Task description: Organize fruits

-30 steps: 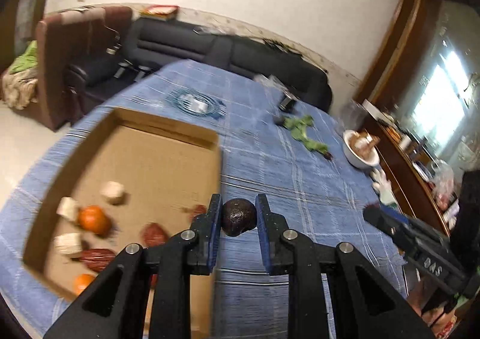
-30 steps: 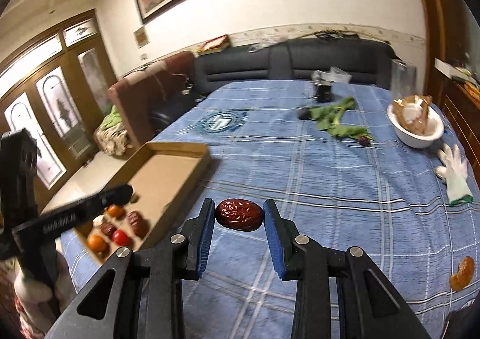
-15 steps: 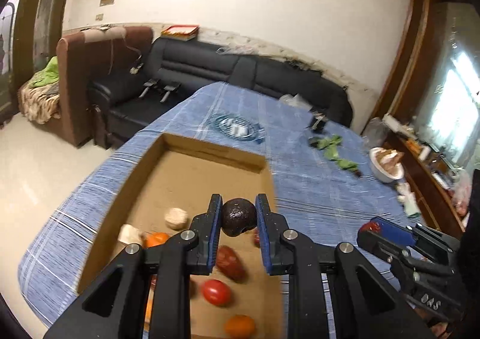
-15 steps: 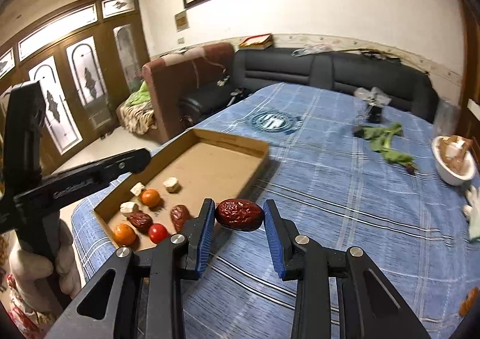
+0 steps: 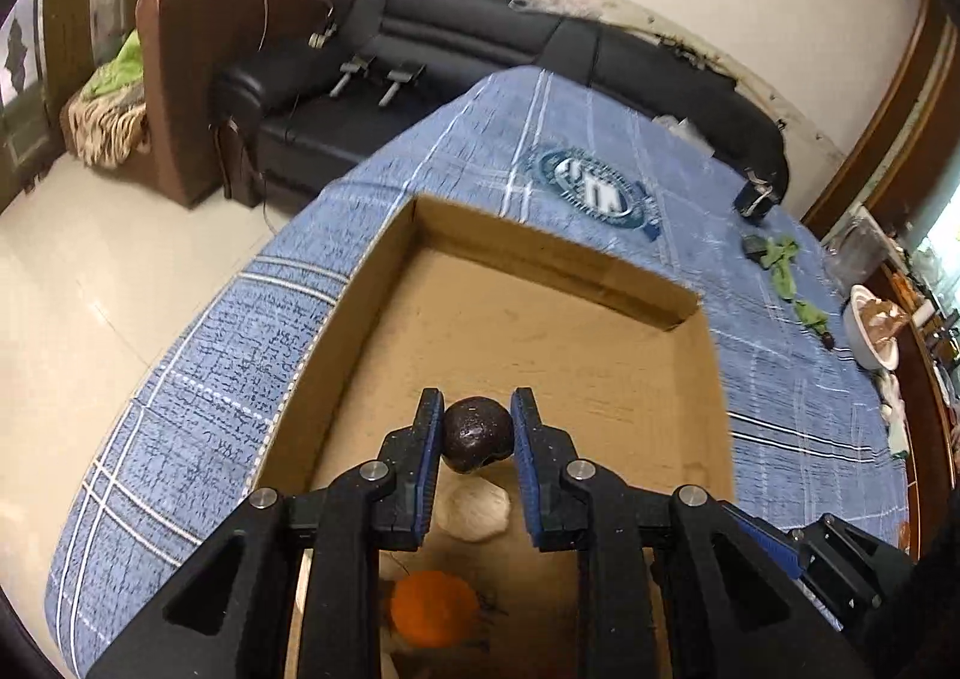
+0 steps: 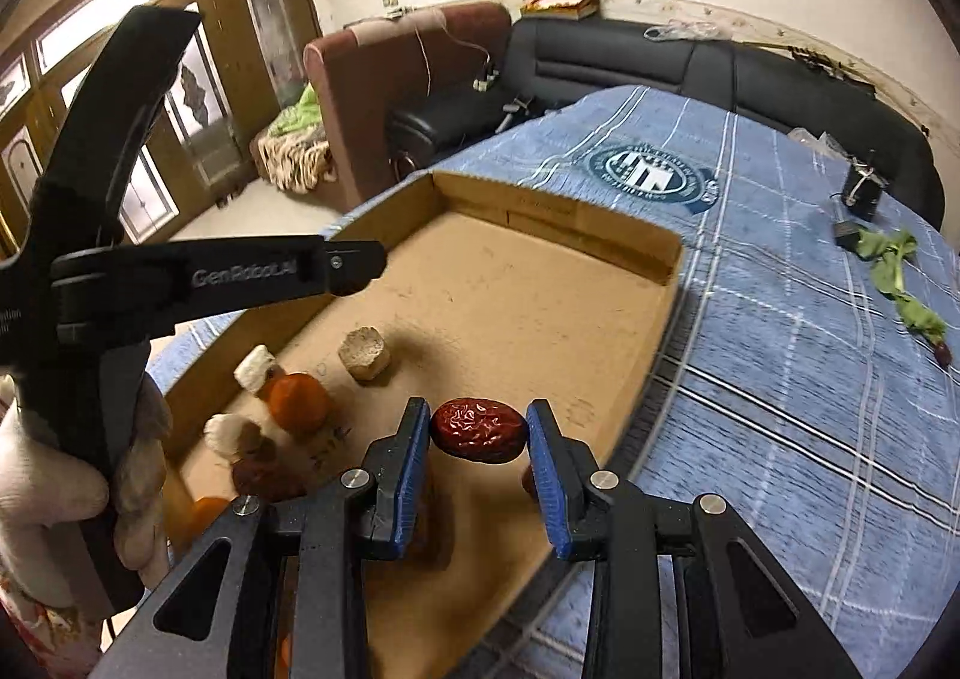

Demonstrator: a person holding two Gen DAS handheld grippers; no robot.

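My left gripper [image 5: 477, 433] is shut on a dark round fruit [image 5: 478, 434] and hangs over the near part of the shallow cardboard tray [image 5: 543, 253]. Below it in the tray lie a pale chunk [image 5: 474, 511] and an orange fruit [image 5: 433, 608]. My right gripper [image 6: 478, 433] is shut on a wrinkled red date [image 6: 478, 430] above the tray [image 6: 558, 217], near its right wall. In the right wrist view the tray holds a beige chunk [image 6: 365, 353], a white chunk [image 6: 255, 368], an orange fruit [image 6: 297, 400] and dark dates [image 6: 262, 476].
The tray sits on a blue checked tablecloth [image 5: 600, 138] at the table's left edge. A gloved hand [image 6: 36, 499] holds the left tool [image 6: 198, 277] at the left of the right wrist view. Green leaves [image 6: 897, 277], a white bowl [image 5: 867, 328] and a black sofa [image 5: 480, 42] lie beyond.
Both grippers have moved left and down from above the tablecloth to over the tray, each still holding its fruit. The tray's contents now lie right under the fingers.
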